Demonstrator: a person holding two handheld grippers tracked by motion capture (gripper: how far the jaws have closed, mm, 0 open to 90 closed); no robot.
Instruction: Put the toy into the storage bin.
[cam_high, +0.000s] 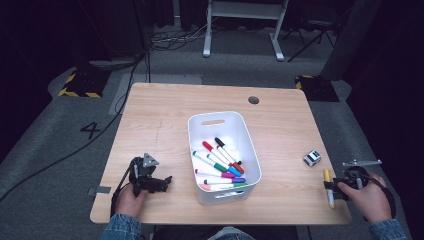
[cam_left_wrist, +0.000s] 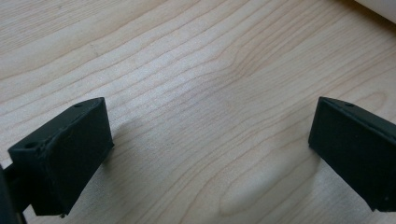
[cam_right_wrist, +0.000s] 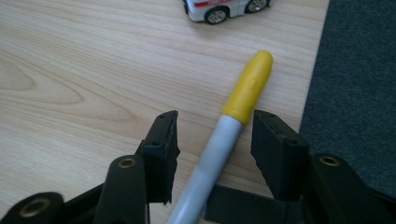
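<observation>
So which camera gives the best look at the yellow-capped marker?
The right gripper view: the yellow-capped marker lies large between the right gripper jaws, pads not yet touching. The high view shows it small near the table's right edge.

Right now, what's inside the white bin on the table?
The white bin holds a loose pile of capped markers, with caps in black, red, green, blue, purple and orange. Whatever lies beneath them, or against the near wall, is covered from the high view.

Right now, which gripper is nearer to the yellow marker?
Right. The right gripper has the yellow marker between its fingers; the left gripper rests beyond the white bin.
</observation>
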